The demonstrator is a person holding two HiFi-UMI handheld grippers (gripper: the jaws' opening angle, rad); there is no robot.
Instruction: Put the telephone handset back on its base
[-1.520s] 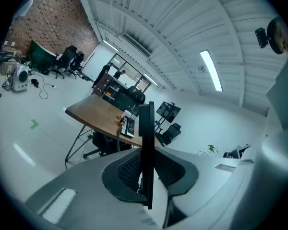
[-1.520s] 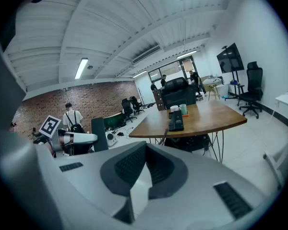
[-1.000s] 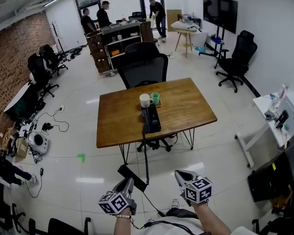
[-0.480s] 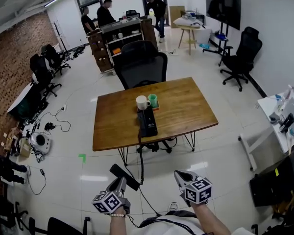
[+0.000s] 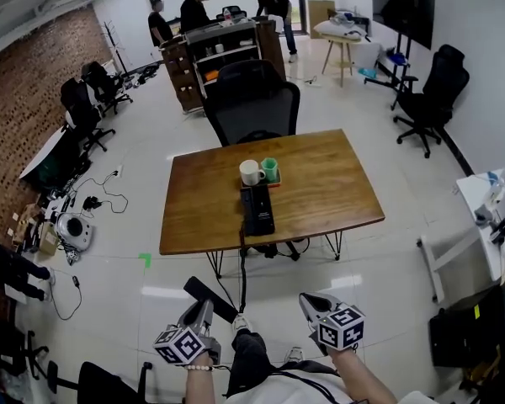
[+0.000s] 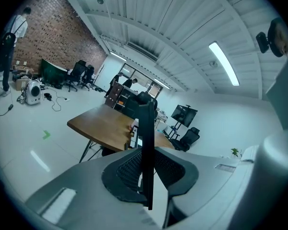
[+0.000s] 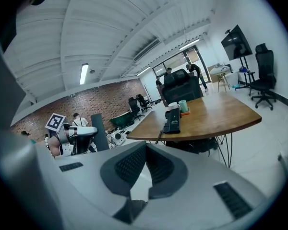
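Observation:
The black telephone base [image 5: 257, 209] lies near the front edge of a wooden table [image 5: 337, 183], ahead of me. A dark cord [image 5: 241, 268] hangs from it toward the floor. My left gripper [image 5: 202, 311] is low at the left, shut on the black handset [image 5: 209, 298]. In the left gripper view the handset [image 6: 146, 128] stands edge-on between the pads [image 6: 127, 164]. My right gripper [image 5: 311, 303] is beside it, shut with nothing in it; its pads [image 7: 129, 164] meet at the tip. The base [image 7: 173, 120] also shows in the right gripper view.
A white mug [image 5: 250, 172] and a green cup [image 5: 269, 169] stand just behind the base. A black office chair [image 5: 252, 108] is tucked in at the far side. People stand at a shelf unit [image 5: 227, 53] at the back. Cables and gear [image 5: 71, 230] litter the floor left; a white desk [image 5: 488, 217] stands right.
The table has drawn a little nearer and the view has tilted. My left gripper with the handset has drifted slightly left. A leg now shows between the grippers.

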